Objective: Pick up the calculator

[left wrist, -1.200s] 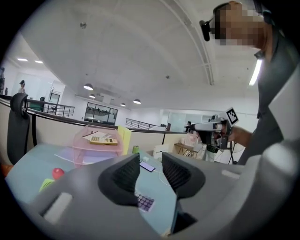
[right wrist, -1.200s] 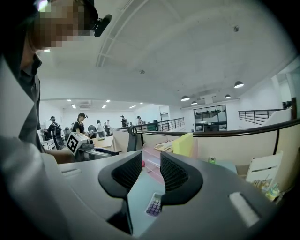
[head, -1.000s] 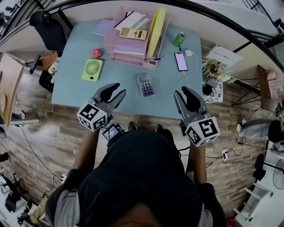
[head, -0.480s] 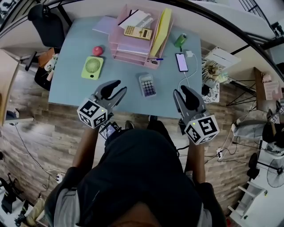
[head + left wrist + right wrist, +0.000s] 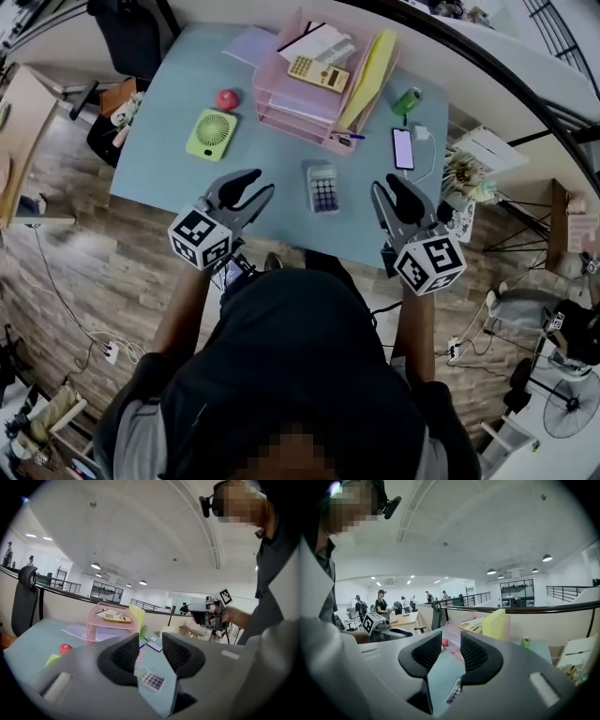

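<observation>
A grey calculator with purple keys lies flat near the front edge of the light blue table. It also shows low between the jaws in the left gripper view. In the right gripper view only the calculator's edge shows. My left gripper hovers open to the left of it, nothing between its jaws. On the other side my right gripper hovers open, also holding nothing. A second, yellow calculator rests on top of the pink file tray.
A green fan and a red ball lie at the left. A yellow folder stands in the tray. A green can and a phone on a white cable sit at the right. A black chair stands beyond the far left corner.
The head view has swung, so the table sits further right in the picture. Both grippers stay open near the table's front edge, on either side of the grey calculator.
</observation>
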Available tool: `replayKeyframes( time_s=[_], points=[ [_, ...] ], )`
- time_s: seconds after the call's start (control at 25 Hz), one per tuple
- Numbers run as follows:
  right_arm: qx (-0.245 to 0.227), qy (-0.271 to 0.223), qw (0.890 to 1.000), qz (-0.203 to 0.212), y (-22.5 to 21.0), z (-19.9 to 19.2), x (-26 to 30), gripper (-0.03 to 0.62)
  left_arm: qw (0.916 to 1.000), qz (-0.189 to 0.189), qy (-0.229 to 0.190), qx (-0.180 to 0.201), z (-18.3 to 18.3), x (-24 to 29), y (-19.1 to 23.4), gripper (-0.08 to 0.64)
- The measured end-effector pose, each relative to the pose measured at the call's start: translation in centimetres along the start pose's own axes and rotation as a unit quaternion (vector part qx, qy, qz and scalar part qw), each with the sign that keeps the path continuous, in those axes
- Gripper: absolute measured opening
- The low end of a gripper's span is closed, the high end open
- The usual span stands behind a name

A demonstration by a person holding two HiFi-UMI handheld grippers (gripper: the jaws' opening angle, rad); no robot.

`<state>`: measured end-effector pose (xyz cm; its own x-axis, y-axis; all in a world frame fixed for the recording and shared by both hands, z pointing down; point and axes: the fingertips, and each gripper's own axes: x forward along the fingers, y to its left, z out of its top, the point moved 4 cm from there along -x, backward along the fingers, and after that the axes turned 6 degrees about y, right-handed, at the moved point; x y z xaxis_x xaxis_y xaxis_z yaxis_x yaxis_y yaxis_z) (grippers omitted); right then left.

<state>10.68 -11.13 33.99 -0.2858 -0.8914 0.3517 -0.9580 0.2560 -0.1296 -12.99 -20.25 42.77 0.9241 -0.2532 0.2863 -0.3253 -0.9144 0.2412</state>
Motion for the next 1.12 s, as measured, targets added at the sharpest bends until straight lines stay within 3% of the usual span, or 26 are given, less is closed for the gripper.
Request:
replayKeyframes(
  time_s=[0.36, 1.12],
  points=[
    [0.01, 0.039, 0.997, 0.063, -3.7, -1.5, 5.4, 0.106, 0.9986, 0.039, 0.018, -0.032, -1.0, 2.5, 1.4, 0.169],
    [0.069, 0.155, 0.975, 0.141, -10.1, -11.3, 14.1, 0.119, 0.9886, 0.045, 0.094, -0.109, -7.5, 12.6, 3.8, 0.176]
  ],
)
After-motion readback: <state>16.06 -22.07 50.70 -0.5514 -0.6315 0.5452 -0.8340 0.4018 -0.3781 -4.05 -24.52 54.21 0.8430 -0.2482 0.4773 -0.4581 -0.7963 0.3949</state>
